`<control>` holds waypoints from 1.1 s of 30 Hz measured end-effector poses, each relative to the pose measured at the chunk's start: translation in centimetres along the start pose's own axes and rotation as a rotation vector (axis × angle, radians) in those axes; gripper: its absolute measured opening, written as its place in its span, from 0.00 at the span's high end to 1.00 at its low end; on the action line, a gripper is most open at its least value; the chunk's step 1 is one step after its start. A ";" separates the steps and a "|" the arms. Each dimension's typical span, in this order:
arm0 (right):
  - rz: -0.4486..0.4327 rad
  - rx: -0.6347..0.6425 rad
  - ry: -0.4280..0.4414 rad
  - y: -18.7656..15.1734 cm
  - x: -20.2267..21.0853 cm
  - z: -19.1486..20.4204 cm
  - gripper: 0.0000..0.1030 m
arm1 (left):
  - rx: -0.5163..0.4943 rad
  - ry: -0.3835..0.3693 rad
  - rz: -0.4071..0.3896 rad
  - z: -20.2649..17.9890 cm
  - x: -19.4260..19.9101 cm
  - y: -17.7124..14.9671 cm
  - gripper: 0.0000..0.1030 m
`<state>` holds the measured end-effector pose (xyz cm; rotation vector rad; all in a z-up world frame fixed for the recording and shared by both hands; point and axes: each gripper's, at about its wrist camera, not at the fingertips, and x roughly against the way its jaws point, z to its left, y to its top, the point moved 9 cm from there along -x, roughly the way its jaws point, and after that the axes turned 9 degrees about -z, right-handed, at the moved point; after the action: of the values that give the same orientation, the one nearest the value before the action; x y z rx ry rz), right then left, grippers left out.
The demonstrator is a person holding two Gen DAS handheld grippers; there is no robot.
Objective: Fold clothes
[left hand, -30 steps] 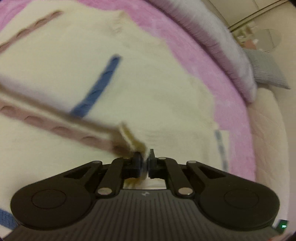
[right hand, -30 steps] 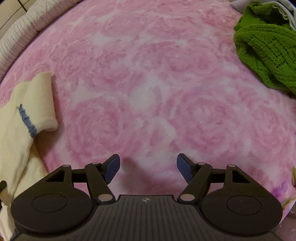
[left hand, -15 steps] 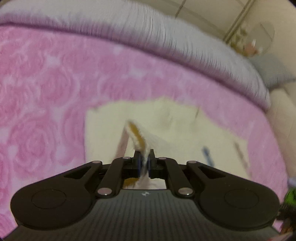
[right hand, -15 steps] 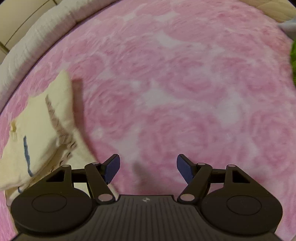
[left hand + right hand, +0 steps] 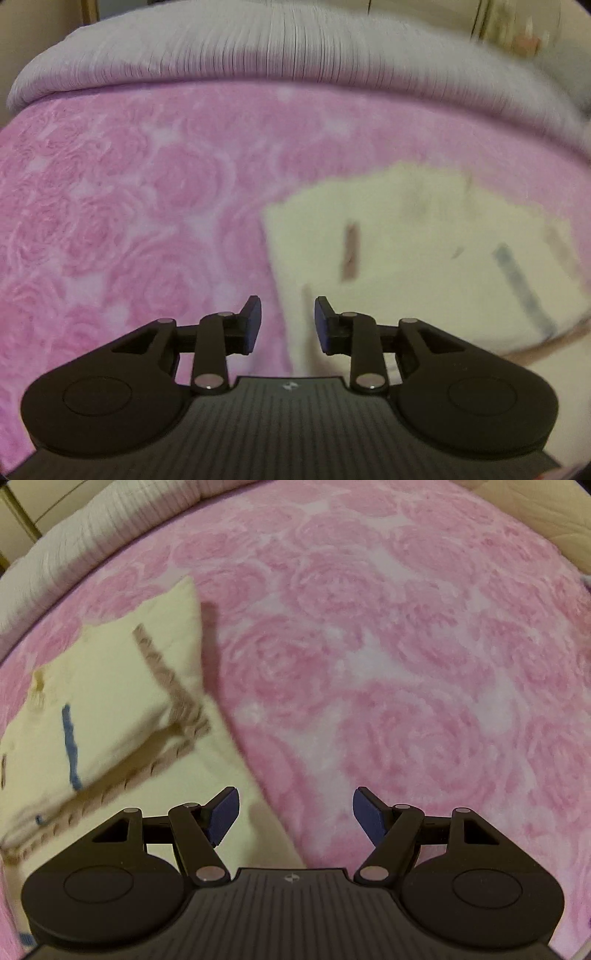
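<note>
A cream sweater (image 5: 424, 254) with brown and blue stripes lies folded on the pink rose-pattern blanket (image 5: 110, 221), to the right of centre in the left wrist view. My left gripper (image 5: 287, 319) hovers open over the sweater's near left edge, nothing between its fingers. In the right wrist view the same cream sweater (image 5: 110, 701) lies at the left, a folded layer on top with a brown stripe and a blue stripe. My right gripper (image 5: 293, 816) stands wide open over the sweater's right edge and the pink blanket (image 5: 406, 664), holding nothing.
A grey ribbed duvet (image 5: 295, 48) runs along the far side of the bed, also seen as the pale duvet (image 5: 92, 524) at the upper left. Cream upholstery (image 5: 535, 513) borders the bed at the upper right. Wide pink blanket lies left of the sweater.
My left gripper, shut on the sweater's edge before, carried it over, has let go and now stands open. The right gripper swung left, bringing the sweater nearer; the green garment left its view.
</note>
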<state>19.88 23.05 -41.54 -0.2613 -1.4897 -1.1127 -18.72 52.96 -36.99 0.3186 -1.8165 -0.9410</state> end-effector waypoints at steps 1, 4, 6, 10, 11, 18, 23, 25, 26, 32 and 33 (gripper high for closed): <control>0.003 0.003 -0.005 -0.5 0.2 0.0 0.30 | 0.003 -0.031 0.015 -0.2 -0.1 -0.6 0.75; 0.010 -0.006 -0.030 -2.7 0.9 -0.4 0.31 | 0.001 -0.121 0.076 -0.9 -0.8 -3.0 0.75; 0.027 -0.017 -0.056 -4.5 1.3 -1.1 0.31 | -0.001 -0.180 0.117 -1.3 -1.2 -4.5 0.76; 0.080 -0.041 -0.098 -8.5 2.7 -3.1 0.32 | 0.080 -0.189 0.190 0.9 1.3 -7.3 0.76; 0.093 -0.050 -0.103 -9.4 3.2 -3.6 0.32 | 0.084 -0.168 0.206 1.7 2.7 -8.2 0.76; 0.123 -0.087 0.025 -13.0 6.5 -5.7 0.31 | 0.218 -0.155 0.290 3.7 13.9 -15.7 0.63; 0.111 -0.007 0.152 -14.4 7.1 -6.2 0.31 | 0.348 -0.120 0.266 3.5 19.0 -20.5 0.62; 0.096 0.012 0.205 -14.9 7.8 -6.5 0.31 | 0.361 -0.103 0.252 3.3 20.1 -22.0 0.62; 0.090 0.020 0.230 -15.2 8.1 -6.7 0.31 | 0.371 -0.104 0.241 3.2 20.6 -22.7 0.62; 0.087 0.032 0.295 -17.3 9.6 -9.0 0.34 | 0.478 -0.094 0.248 2.8 21.1 -27.1 0.60; 0.089 0.021 0.307 -17.5 9.8 -9.1 0.34 | 0.497 -0.104 0.234 2.7 21.0 -27.2 0.60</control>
<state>10.71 3.09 -42.92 -0.1339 -1.2054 -1.0149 -35.81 23.67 -43.21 0.3567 -2.1193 -0.3411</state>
